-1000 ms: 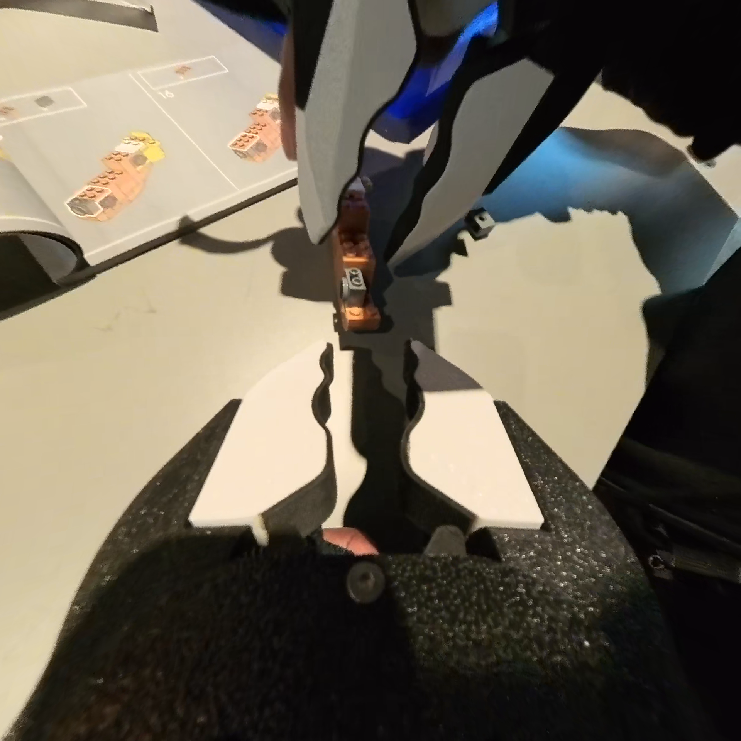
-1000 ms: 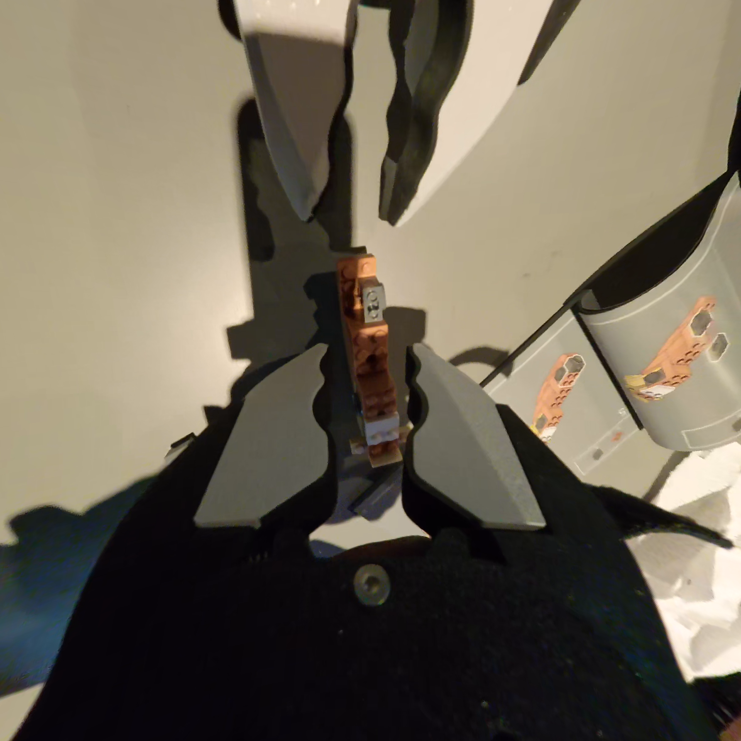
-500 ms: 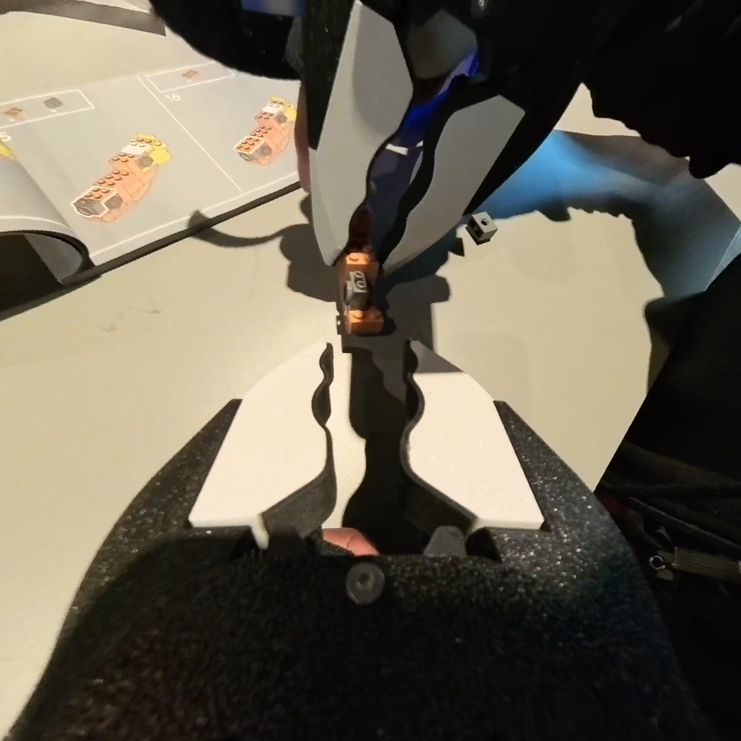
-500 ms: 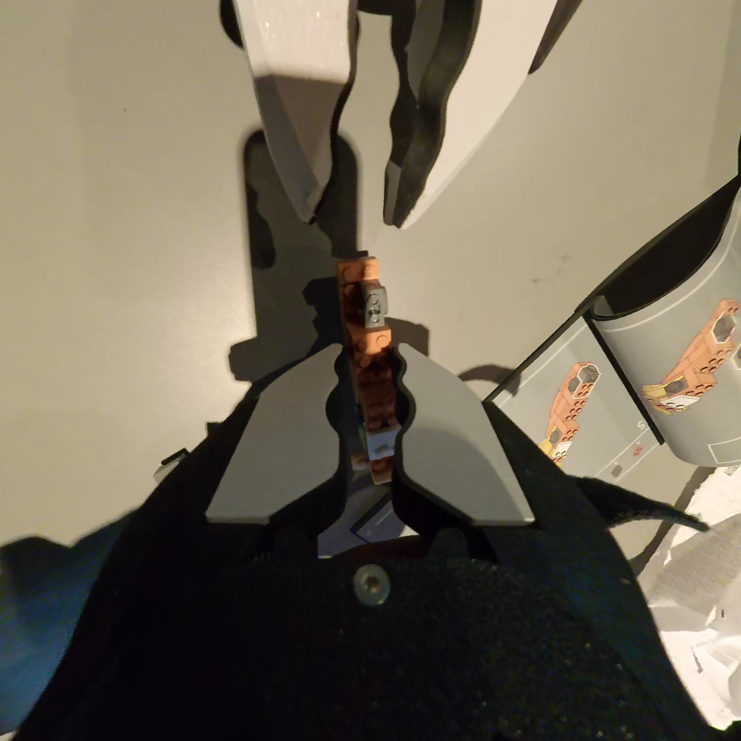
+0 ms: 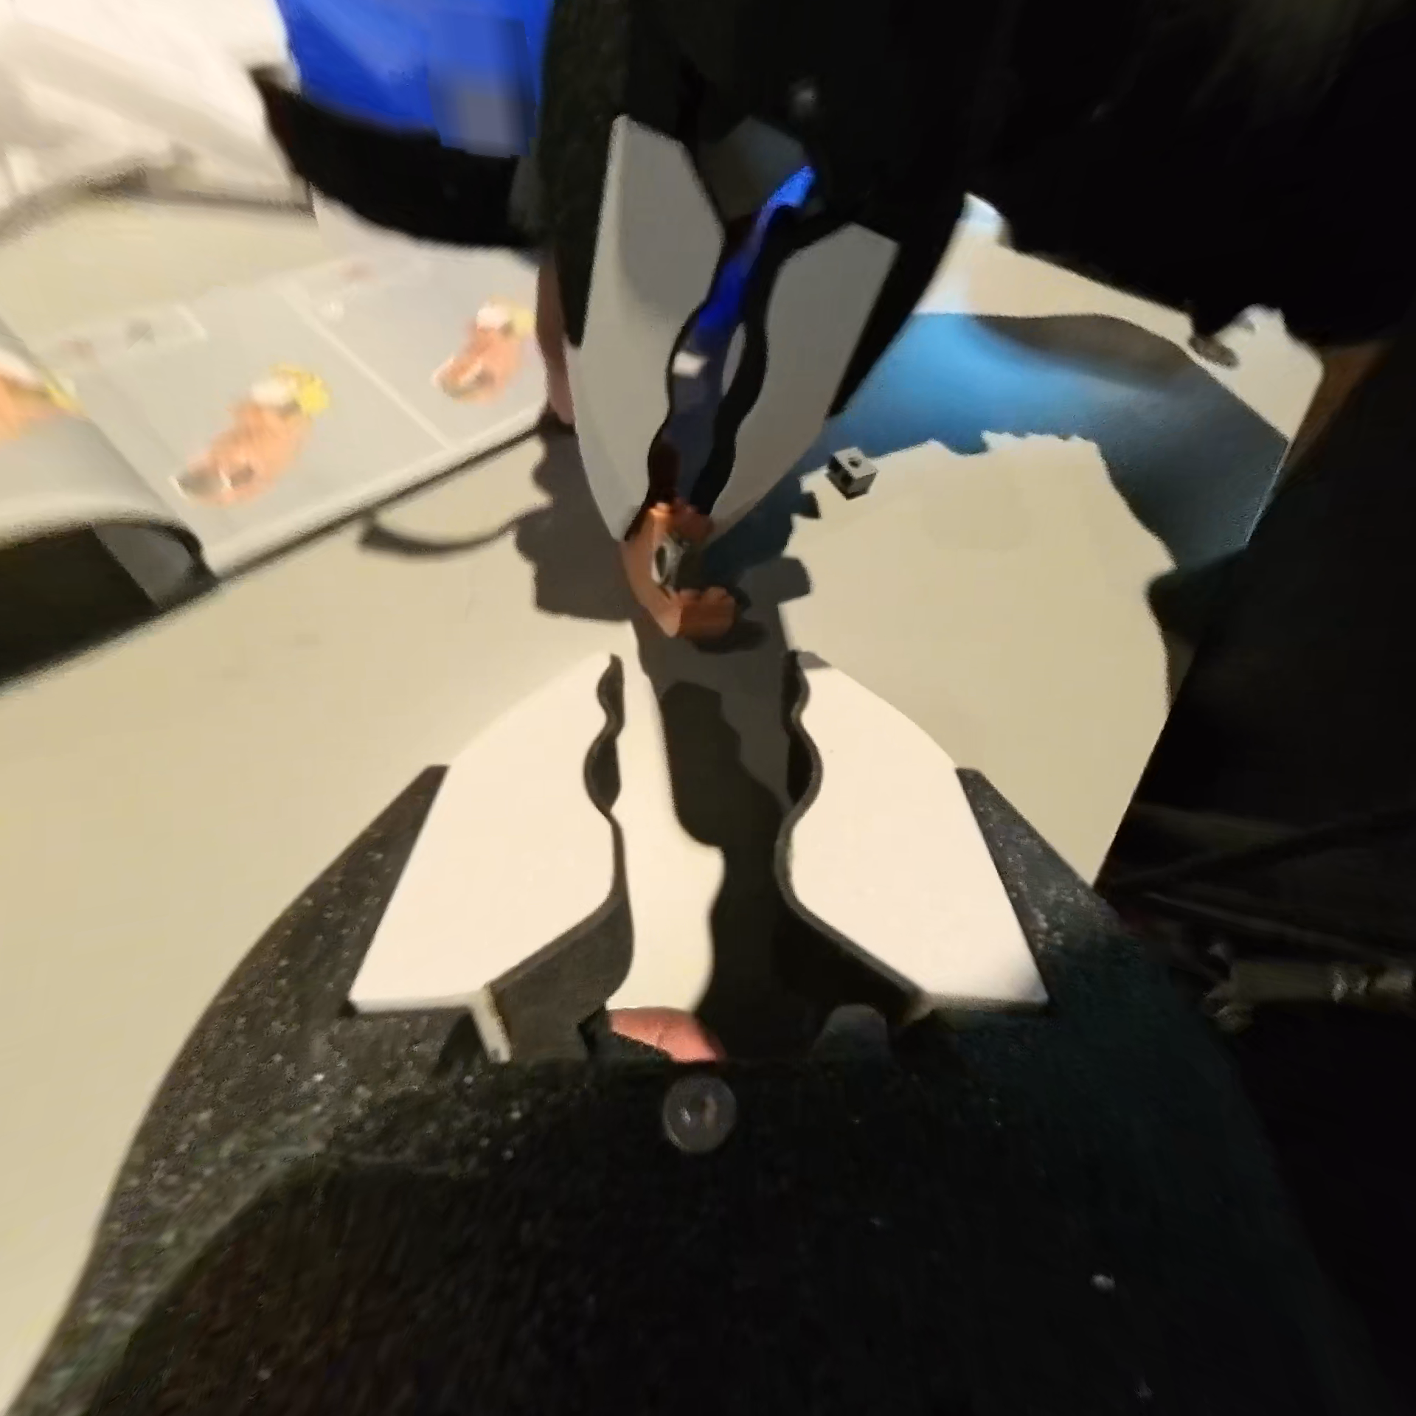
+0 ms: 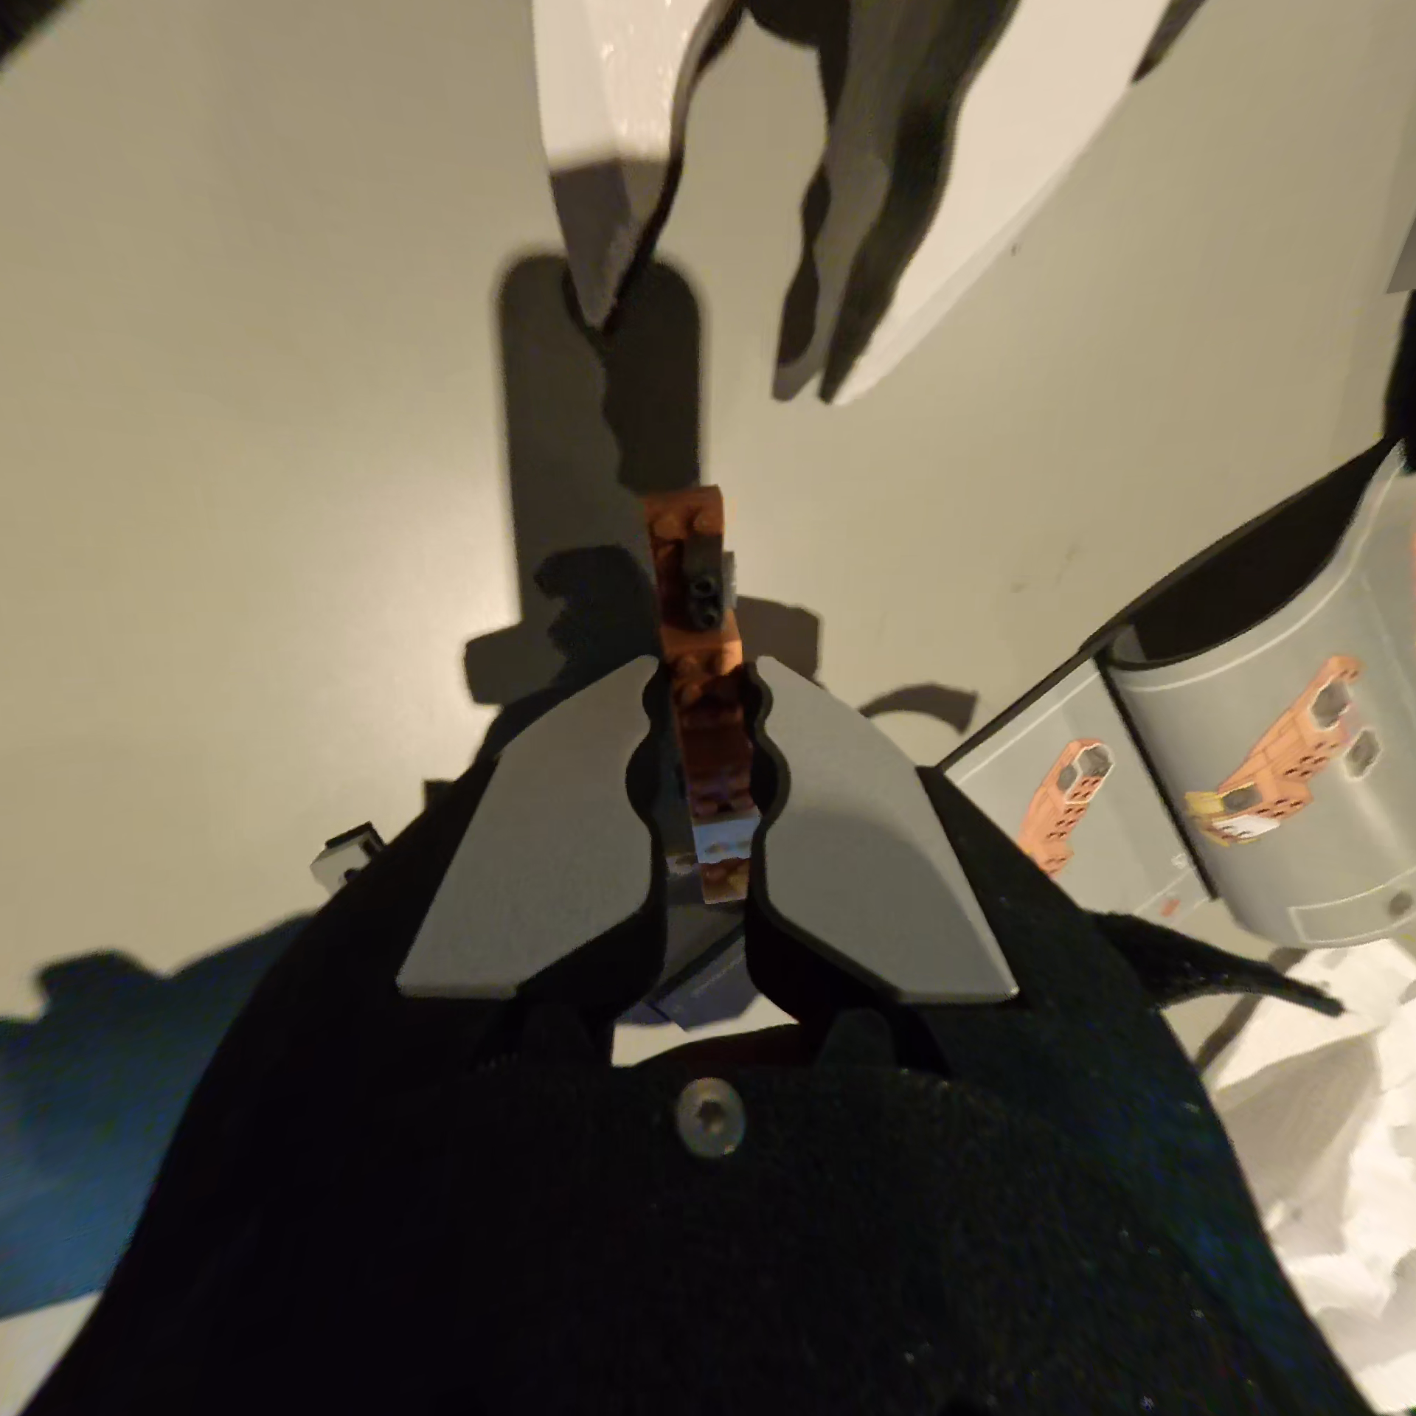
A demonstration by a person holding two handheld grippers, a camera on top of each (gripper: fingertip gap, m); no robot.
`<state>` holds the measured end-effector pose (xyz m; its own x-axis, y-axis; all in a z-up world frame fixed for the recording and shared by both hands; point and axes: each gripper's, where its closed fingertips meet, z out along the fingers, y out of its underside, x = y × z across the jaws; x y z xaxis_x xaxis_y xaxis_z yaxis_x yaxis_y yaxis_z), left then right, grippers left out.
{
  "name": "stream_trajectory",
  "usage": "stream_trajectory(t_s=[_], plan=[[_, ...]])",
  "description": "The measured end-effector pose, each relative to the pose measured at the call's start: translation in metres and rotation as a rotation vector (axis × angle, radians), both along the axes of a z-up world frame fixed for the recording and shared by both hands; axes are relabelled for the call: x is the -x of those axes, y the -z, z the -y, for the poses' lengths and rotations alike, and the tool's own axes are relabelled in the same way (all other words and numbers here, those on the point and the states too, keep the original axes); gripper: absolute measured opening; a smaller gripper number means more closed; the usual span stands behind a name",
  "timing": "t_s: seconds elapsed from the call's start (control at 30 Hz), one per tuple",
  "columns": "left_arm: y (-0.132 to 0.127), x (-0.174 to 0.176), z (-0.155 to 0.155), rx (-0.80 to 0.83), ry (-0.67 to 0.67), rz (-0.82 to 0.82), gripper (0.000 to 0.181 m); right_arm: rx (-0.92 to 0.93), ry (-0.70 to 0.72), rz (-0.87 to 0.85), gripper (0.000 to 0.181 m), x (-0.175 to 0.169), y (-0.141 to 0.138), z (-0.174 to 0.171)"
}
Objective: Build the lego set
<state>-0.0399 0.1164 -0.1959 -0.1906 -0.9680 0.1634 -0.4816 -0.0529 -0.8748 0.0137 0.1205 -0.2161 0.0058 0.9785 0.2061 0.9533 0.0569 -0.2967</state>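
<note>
**Right claw clamped on the orange lego build, left claw wide and empty**

Your right gripper (image 6: 705, 682) has its two grey fingers (image 6: 536, 835) pressed in against the sides of the orange lego build (image 6: 701, 689) — the wavy inner edges meet the bricks on both flanks, and the far end of the build sticks out past the fingertips. In the left wrist view that same gripper (image 5: 674, 498) comes down from above with the build's end (image 5: 682, 582) poking out below its tips, tilted, over its own shadow on the table; whether it touches the surface, you cannot tell.

Your left gripper (image 5: 705, 667) stands parted with nothing between its white fingers (image 5: 490, 866). It sits just short of the build, facing it, the tips near but apart from the bricks. From the right wrist view you see it (image 6: 689, 337) at the top, gap clear.

Around you, largest first: the pale grey table (image 5: 230, 766); the open instruction booklet (image 5: 322, 383) to the left of the left wrist view, also seen curling at the right edge of the other view (image 6: 1226, 804); crumpled white paper (image 6: 1318, 1111) below that — and one small dark grey brick (image 5: 852, 473) lying loose on the table just right of the right gripper.
</note>
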Motion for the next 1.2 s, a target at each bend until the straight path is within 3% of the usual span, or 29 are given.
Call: stream_trajectory(t_s=[0.2, 0.53, 0.77, 0.97, 1.2], plan=[[-0.009, 0.007, -0.001, -0.325, 0.138, 0.153, 0.05, 0.006, -0.058, 0.013, 0.017, 0.006, -0.022, 0.005], [-0.013, 0.008, 0.007, -0.358, 0.124, 0.191, 0.048, 0.094, -0.057, 0.046, 0.017, 0.013, -0.015, 0.013], [-0.035, 0.003, 0.01, -0.046, -0.099, 0.216, 0.044, 0.044, -0.018, 0.099, 0.017, 0.014, -0.02, 0.007], [-0.036, -0.005, 0.008, -0.263, -0.219, 0.221, 0.043, -0.007, 0.034, 0.135, 0.017, 0.016, -0.024, 0.006], [-0.036, -0.007, 0.007, -0.391, -0.281, 0.21, 0.041, -0.062, 0.058, 0.16, 0.017, 0.023, -0.033, 0.009]])
